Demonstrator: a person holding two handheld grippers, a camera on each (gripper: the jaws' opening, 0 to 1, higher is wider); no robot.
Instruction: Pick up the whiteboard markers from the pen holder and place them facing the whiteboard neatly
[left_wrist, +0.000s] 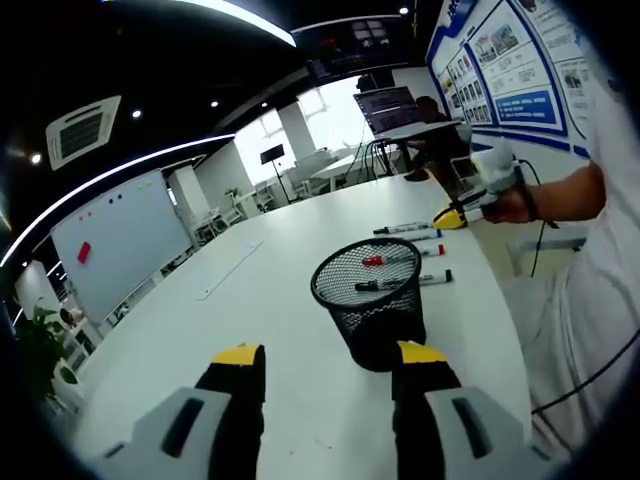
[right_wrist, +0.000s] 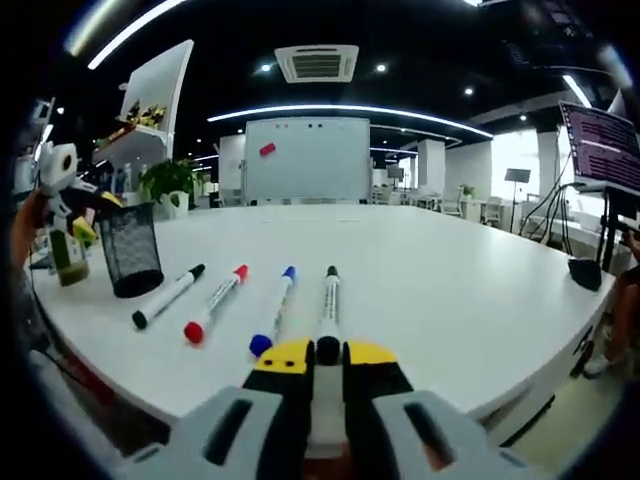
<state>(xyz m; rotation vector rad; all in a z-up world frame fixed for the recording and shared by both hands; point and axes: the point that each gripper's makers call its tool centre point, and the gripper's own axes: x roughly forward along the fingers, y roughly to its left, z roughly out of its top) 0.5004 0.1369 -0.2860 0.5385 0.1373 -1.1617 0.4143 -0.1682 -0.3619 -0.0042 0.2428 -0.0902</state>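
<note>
In the right gripper view the right gripper (right_wrist: 328, 352) has its jaws pinched on the near end of a black-capped marker (right_wrist: 328, 305), which lies on the white table (right_wrist: 450, 290) with its far tip pointing toward the whiteboard (right_wrist: 307, 158) at the far end of the room. Beside it, in a rough row aimed the same way, lie a blue marker (right_wrist: 275, 310), a red marker (right_wrist: 215, 302) and another black marker (right_wrist: 168, 296) — four out in all. The mesh pen holder (right_wrist: 131, 249) stands just past the end of that row. In the left gripper view the left gripper (left_wrist: 325, 360) is spread wide with nothing between its jaws, just in front of the pen holder (left_wrist: 368, 300), which looks empty through the mesh, so by my reading the emptying is done. What seems left is to release this last marker and even out the row — its spacing is slightly uneven
</note>
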